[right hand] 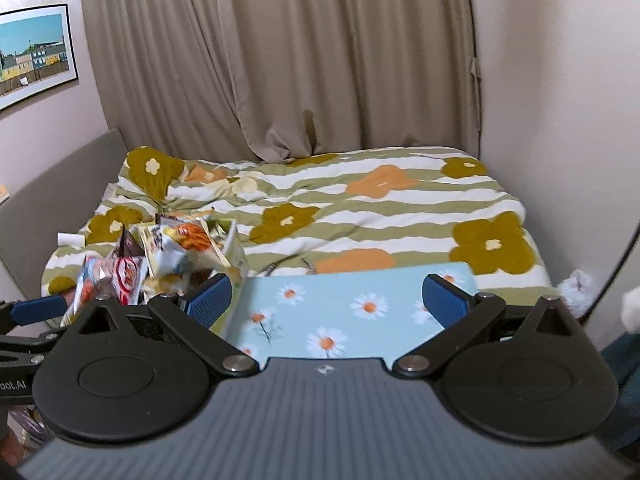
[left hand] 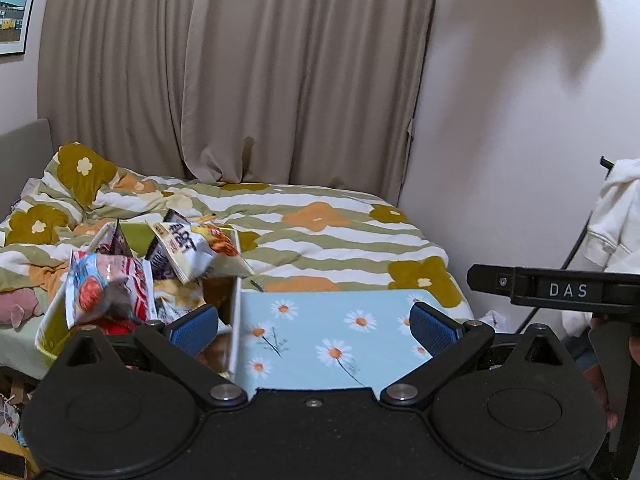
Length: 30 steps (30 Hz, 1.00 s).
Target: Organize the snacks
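Here the left claw (left hand: pixel 314 326) hangs with its blue fingers wide apart and nothing between them, over a light blue tabletop (left hand: pixel 320 332) printed with daisies; the right claw (right hand: pixel 326 298) is spread the same way, also bare, above the same surface. The snacks (left hand: pixel 160 264) sit in a white box (left hand: pixel 236 320) at about nine o'clock of the tabletop, just off its left edge: a heap of crinkled bags, one white with black lettering and an orange picture on top, one silvery with a red disc nearer the camera. The box wall stands right against the left claw's left finger (left hand: pixel 194 328), so that finger partly hides the lower bags. Beyond the tabletop, at twelve o'clock, lies a bed (left hand: pixel 320 236) under a green-and-white striped cover with orange and mustard flowers, and behind it hang beige curtains (left hand: pixel 240 72). A framed picture (right hand: pixel 32 56) of coloured houses is on the wall at ten o'clock. The left wrist view alone shows the other tool's black body marked DAS at three o'clock, a white garment (left hand: pixel 616 216) hanging beyond it, and a pink soft toy (left hand: pixel 18 306) low at nine o'clock. The right wrist view alone shows the grey headboard (right hand: pixel 60 200) along the bed's left side and a blue finger of the left claw at its left edge.
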### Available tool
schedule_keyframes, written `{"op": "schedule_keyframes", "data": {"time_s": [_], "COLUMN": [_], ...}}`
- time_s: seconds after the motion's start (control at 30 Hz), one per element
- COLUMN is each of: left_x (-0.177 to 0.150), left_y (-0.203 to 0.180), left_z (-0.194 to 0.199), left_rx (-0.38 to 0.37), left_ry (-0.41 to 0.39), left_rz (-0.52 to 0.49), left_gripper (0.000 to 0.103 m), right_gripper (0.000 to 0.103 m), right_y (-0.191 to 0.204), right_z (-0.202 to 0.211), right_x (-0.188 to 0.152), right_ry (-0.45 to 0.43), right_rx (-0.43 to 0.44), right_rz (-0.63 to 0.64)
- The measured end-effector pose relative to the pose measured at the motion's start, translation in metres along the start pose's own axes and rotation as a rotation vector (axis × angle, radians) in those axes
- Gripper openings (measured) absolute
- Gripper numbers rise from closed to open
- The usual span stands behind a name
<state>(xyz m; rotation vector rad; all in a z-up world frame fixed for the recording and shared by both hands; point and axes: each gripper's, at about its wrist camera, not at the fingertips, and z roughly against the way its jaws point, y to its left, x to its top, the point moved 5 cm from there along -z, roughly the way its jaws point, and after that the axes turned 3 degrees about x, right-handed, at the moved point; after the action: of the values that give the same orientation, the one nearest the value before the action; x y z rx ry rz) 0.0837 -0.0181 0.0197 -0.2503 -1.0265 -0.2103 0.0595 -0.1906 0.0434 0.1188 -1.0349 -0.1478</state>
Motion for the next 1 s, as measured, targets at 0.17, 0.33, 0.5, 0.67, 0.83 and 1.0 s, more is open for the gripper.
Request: {"op": "schedule_keyframes", "data": {"time_s": [0.17,0.33,0.5,0.67,0.83,1.0], "left_x": [-0.013,-0.023,-0.028,-0.033,-0.033,-0.032], "left_y": [-0.01,-0.007,-0.004,-0.005,-0.004,-0.002], "left_z": [0.015,0.028,0.036,0.037,0.035,0.035], "left_rx": [0.052,0.118,0.159,0.166,0.168,0.169], "left_ry": [-0.005,-0.002,-0.002,0.004,0.011,0.011], "left_rz": [-0.022,-0.019,-0.033,-0.052,-0.057,-0.056], "left_gripper": [0.103,0.103,0.103,0.103,0.103,0.103], "right_gripper": [0.103,0.103,0.103,0.103,0.103,0.103], "right_y": [-0.012,-0.016,-0.016,-0.016,-0.016,-0.017], "right_z": [0.025,0.042,0.054,0.058,0.058,0.057], "right_x": [-0.017,-0.033,-0.044,-0.048,-0.051,-0.052], "right_ry": [0.015,0.04,0.053,0.057,0.064,0.069], "right_rx": [-0.029,-0.061,-0.072,-0.098,-0.109,-0.111], "right_rz": [0.017,0.037,0.042,0.048,0.043,0.039]}}
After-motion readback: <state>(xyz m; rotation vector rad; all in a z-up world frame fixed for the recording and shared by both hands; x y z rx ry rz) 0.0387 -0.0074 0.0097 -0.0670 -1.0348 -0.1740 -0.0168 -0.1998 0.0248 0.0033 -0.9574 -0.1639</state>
